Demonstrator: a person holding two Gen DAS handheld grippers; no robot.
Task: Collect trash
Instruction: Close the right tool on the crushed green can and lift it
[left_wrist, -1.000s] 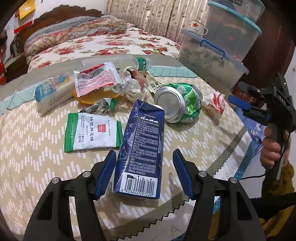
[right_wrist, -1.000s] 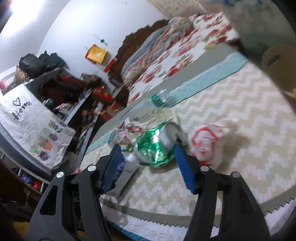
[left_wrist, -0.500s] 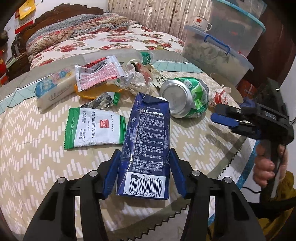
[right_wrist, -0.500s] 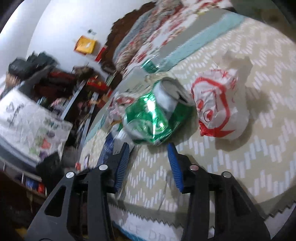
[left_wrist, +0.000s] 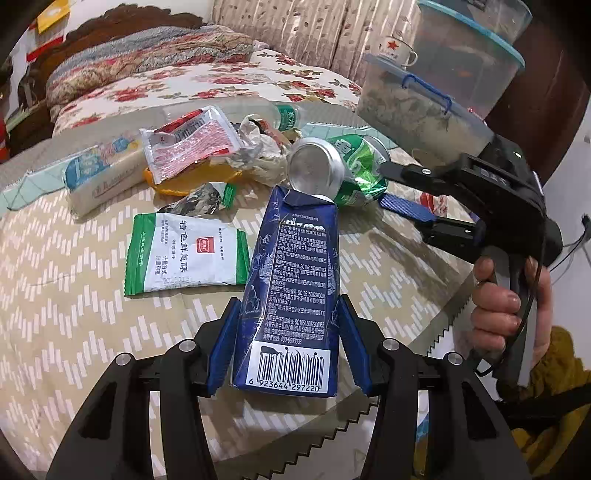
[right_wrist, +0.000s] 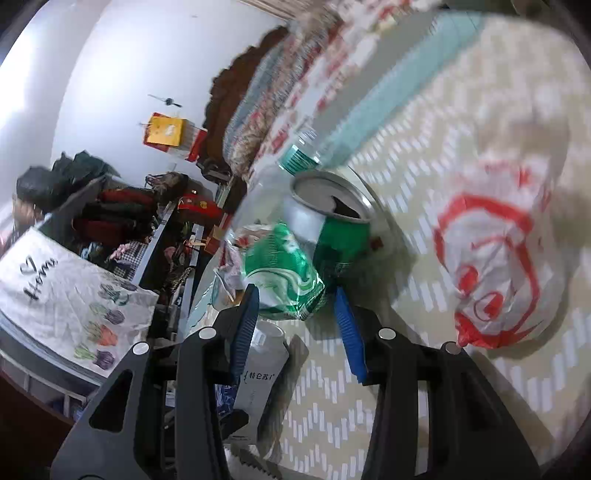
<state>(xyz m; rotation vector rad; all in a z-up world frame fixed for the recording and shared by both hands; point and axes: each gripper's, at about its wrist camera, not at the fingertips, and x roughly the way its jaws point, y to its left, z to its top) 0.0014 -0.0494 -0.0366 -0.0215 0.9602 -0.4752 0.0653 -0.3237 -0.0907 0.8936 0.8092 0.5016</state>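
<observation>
A dark blue drink carton (left_wrist: 291, 266) stands tilted at the table's near edge, and my left gripper (left_wrist: 291, 332) is shut on its lower sides. Just behind it a crushed green can (left_wrist: 343, 166) lies on its side. My right gripper (left_wrist: 384, 184), held by a hand (left_wrist: 495, 302), comes in from the right. In the right wrist view the can (right_wrist: 295, 258) has its crushed end between the fingertips of that gripper (right_wrist: 295, 299). The left pad touches it, a thin gap shows at the right pad, and the can rests on the cloth.
More trash lies behind: a green-white sachet (left_wrist: 188, 254), a red-white packet (left_wrist: 188, 140), a clear bottle (left_wrist: 258, 110), a tissue pack (left_wrist: 99, 173), crumpled wrappers (left_wrist: 255, 151). A white bag with red print (right_wrist: 495, 266) sits right of the can. Stacked storage boxes (left_wrist: 424, 107) stand at the back right.
My left jaws have closed onto the blue carton. My right gripper has narrowed, come in lower from the right, and now straddles the end of the green can.
</observation>
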